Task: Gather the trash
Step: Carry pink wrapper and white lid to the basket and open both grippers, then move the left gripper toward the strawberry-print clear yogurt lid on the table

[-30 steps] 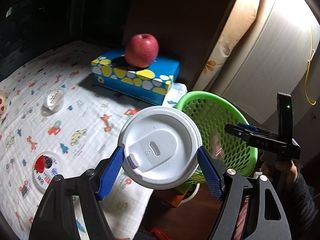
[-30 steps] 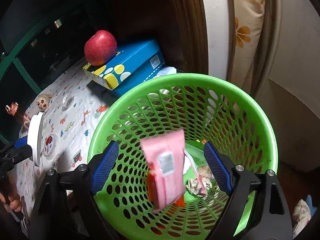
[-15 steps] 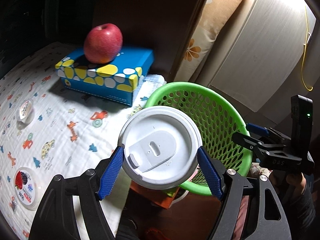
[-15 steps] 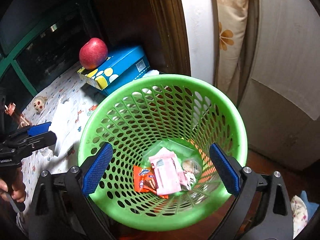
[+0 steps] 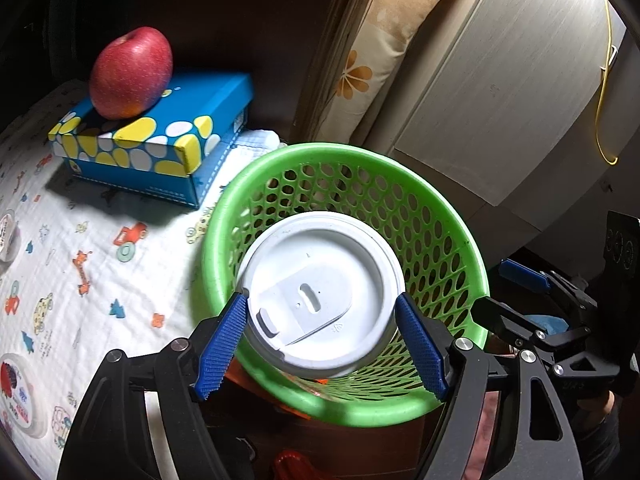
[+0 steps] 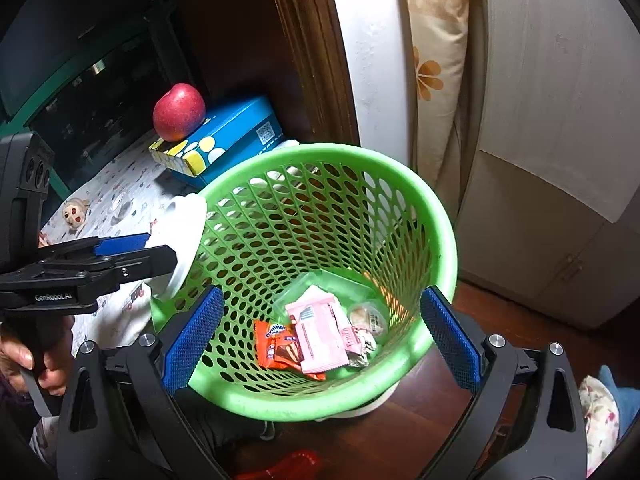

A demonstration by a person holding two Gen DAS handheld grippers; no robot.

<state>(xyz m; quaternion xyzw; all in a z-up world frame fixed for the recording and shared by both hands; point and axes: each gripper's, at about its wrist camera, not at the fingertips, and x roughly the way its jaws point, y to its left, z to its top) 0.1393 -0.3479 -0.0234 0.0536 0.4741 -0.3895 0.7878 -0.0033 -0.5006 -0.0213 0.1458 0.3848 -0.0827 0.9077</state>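
Over the mouth of the green perforated plastic basket [image 5: 440, 240]: one white disposable cup with a moulded plastic sip lid [image 5: 320, 292], gripped across its upper rim by the left tongs [image 5: 320, 344], blue ribbed pads pressed to either side. Judged light, thin-walled and easily crushed; the lid is smooth and somewhat slippery, so the stiffened rim just under the lid is the sound place to hold. In the right wrist view the cup hangs at the basket's left rim, tilted.

Basket: rigid, round, tapering, with a lattice of oval holes. Contents on its floor: flat pink foil wrapper [image 6: 320, 332], orange snack wrapper [image 6: 278, 342], crumpled silver foil [image 6: 366, 344]; all limp, weightless scraps.

Right tongs [image 6: 320, 344]: spread wide, empty, straddling the basket's near rim.

Bed beside the basket, covered in a white quilted cloth printed with small cars and animals [image 5: 80, 248], soft and creased. At its far corner, a blue cardboard tissue box with yellow and white spots [image 5: 160, 140], carrying a glossy red apple [image 5: 130, 72]. At the near left edge, a round foil yoghurt-type lid [image 5: 18, 396].
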